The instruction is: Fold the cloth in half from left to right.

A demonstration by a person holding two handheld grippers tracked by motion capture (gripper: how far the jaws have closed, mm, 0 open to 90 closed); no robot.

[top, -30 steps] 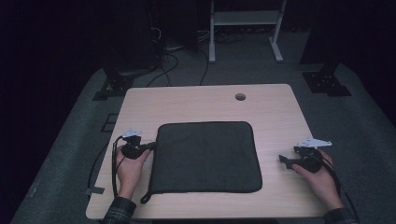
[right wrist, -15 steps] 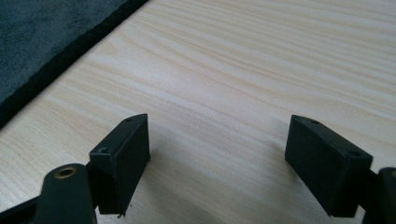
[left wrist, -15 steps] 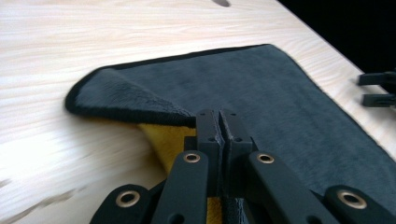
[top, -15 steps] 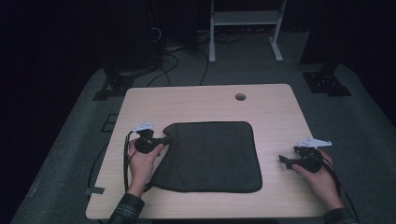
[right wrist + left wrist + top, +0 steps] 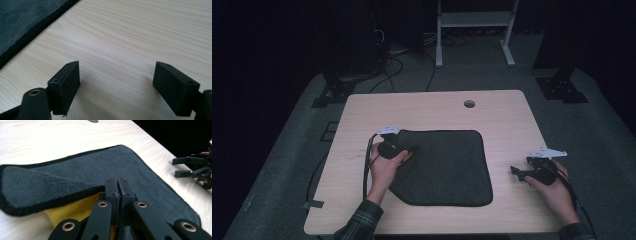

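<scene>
Nearest, at about seven o'clock on the pale wooden table [image 5: 362, 112], left gripper [image 5: 404, 151] clamped shut on the left edge of the dark grey plush cloth with black piping and a yellow underside [image 5: 447, 167], jaws pressed together with the fabric pinched between them, as seen in the left gripper view [image 5: 117, 186]. Edge lifted and peeled over toward three o'clock, baring the yellow face [image 5: 75, 211]; remainder of the cloth lying flat at the table's centre. Likely step: folding the cloth in half, left edge over right, fold barely begun. Next move calls for carrying the pinched edge across, low and level, to meet the far edge squarely before release. Farther out at four o'clock, right gripper [image 5: 518, 173] resting just beside the cloth, jaws wide apart, holding nothing [image 5: 116, 80]. Beyond, at one o'clock, small round cable hole [image 5: 469, 103].
</scene>
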